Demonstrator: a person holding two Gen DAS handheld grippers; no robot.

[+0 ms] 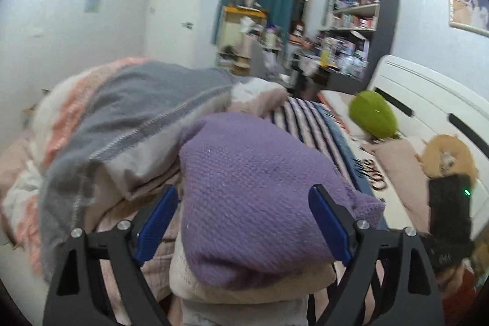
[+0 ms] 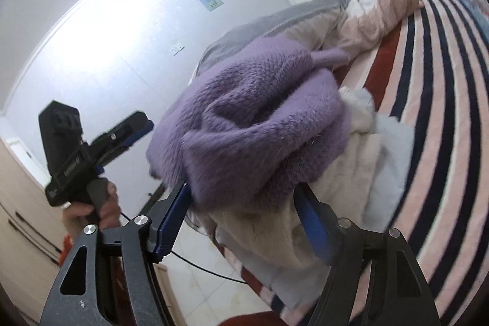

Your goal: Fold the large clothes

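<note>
A purple knit sweater lies bunched on top of a cream garment at the bed's edge; both also show in the right wrist view, the sweater over the cream garment. My left gripper is open, its blue pads on either side of the sweater pile. My right gripper is open too, its fingers straddling the pile's near end. The left gripper, held in a hand, also shows at the left of the right wrist view.
A grey, pink and white blanket is heaped on the left of the bed. A striped bedspread covers the bed. A green cushion and a yellow plush lie by the white headboard. Shelves stand behind.
</note>
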